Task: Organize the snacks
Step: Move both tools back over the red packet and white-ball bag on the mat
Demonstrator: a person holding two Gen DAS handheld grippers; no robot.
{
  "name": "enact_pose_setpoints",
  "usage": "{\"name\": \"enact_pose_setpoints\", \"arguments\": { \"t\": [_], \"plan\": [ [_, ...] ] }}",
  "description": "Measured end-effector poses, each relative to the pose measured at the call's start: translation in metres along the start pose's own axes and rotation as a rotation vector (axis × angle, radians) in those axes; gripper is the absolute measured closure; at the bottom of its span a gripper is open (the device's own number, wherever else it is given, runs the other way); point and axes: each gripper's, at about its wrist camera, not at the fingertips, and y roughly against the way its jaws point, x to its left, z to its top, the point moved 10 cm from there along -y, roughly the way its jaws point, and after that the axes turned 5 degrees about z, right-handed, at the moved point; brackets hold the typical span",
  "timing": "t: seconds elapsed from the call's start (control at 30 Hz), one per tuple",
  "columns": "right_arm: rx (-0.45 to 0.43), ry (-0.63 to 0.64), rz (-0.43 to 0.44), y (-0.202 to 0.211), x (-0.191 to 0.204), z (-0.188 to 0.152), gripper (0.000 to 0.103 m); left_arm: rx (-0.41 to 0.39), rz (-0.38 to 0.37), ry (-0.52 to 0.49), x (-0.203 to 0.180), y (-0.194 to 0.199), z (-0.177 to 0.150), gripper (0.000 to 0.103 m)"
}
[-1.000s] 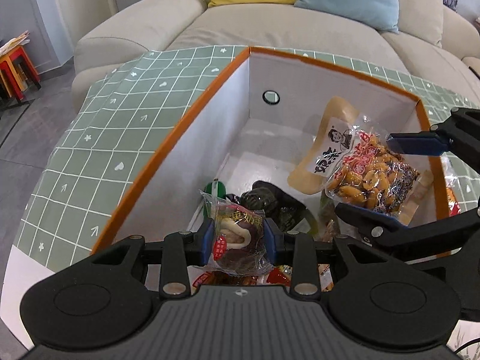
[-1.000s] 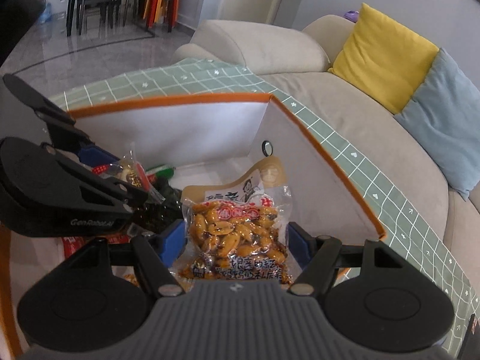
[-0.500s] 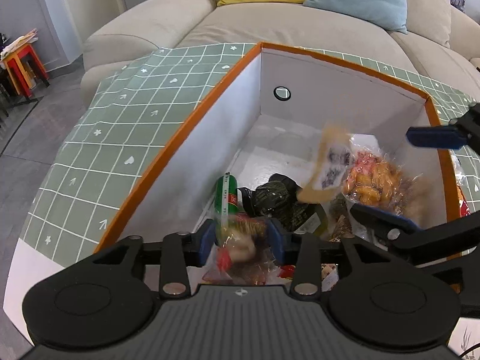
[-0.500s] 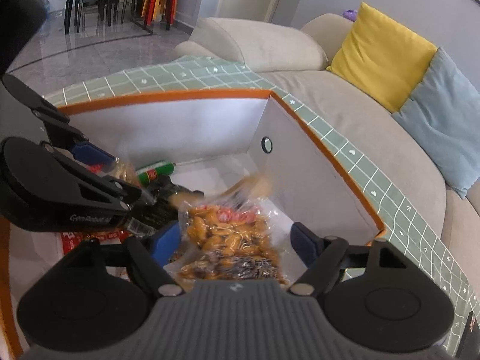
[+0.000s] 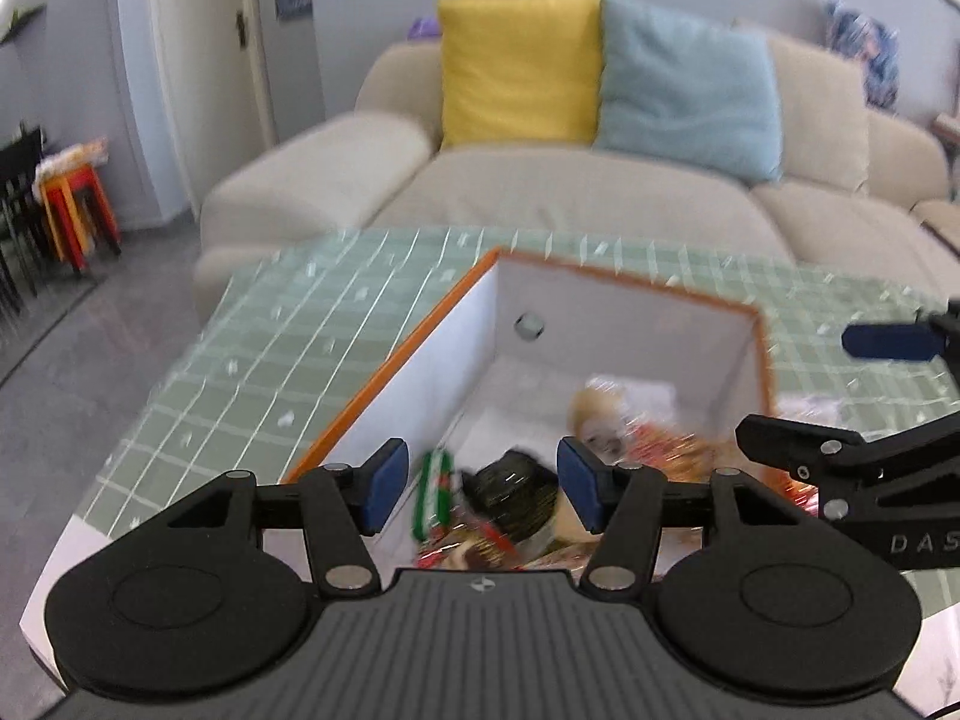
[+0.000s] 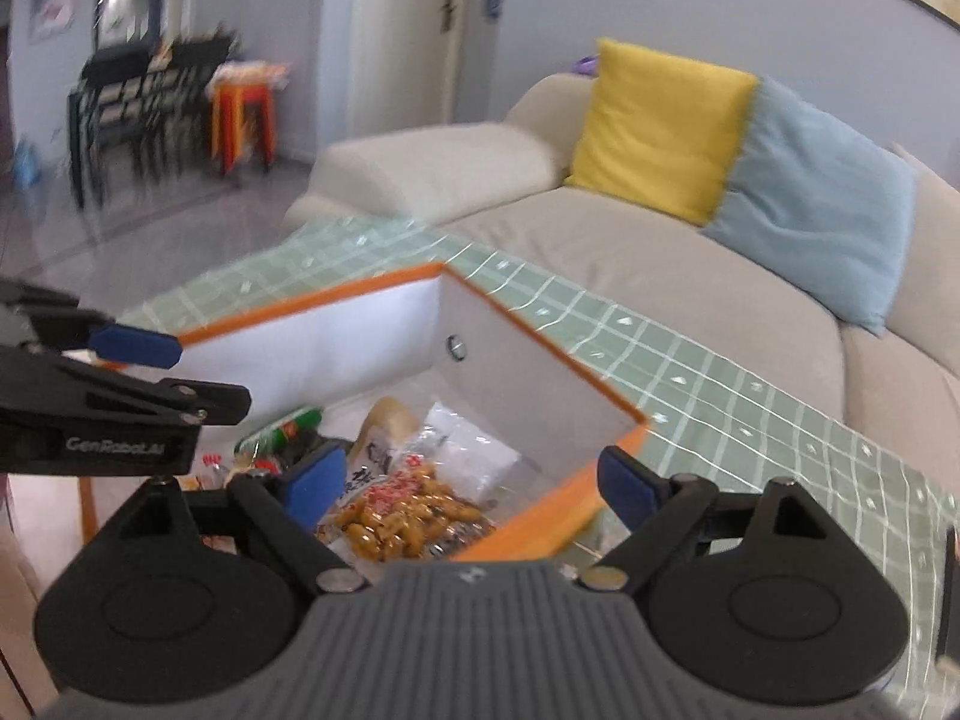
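Sofa behind; both grippers (image 5: 485,485) (image 6: 465,486) wide, empty; peanut pack (image 6: 402,519) flat in box (image 6: 540,354), long axis toward far corner.

Glossy, crinkled plastic snack packets (image 6: 408,516) lie in a matt white box (image 6: 336,348) with an orange edge; the worktop (image 5: 300,336) wears a checked green cover — the sofa (image 5: 570,204) soft matt cloth.

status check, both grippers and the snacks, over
Left gripper open, empty. Right gripper open, empty. Peanut pack lying in orange-rimmed box with other snacks. Nothing in the way.
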Motion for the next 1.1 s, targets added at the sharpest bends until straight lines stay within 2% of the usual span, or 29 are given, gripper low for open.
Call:
{"name": "enact_pose_setpoints", "arguments": {
  "t": [0.2, 0.37, 0.53, 0.73, 0.9, 1.1],
  "plan": [
    [-0.061, -0.113, -0.056, 0.053, -0.029, -0.025, 0.015, -0.111, -0.031, 0.0, -0.032, 0.039, 0.002, 0.036],
    [-0.068, -0.165, -0.111, 0.087, -0.046, -0.056, 0.015, -0.141, -0.092, -0.032, -0.064, 0.061, -0.006, 0.036],
    [-0.044, -0.221, -0.172, 0.11, -0.062, -0.091, 0.015, -0.102, -0.158, -0.064, -0.097, 0.065, -0.026, 0.036],
    [-0.008, -0.281, -0.22, 0.12, -0.08, -0.131, 0.015, -0.022, -0.226, -0.105, -0.135, 0.057, -0.057, 0.036],
    [0.031, -0.35, -0.238, 0.116, -0.093, -0.159, 0.015, 0.011, -0.244, -0.139, -0.155, 0.047, -0.072, 0.036],
    [0.052, -0.396, -0.254, 0.104, -0.107, -0.169, 0.015, 0.025, -0.231, -0.144, -0.163, 0.036, -0.082, 0.036]
  ]
}}
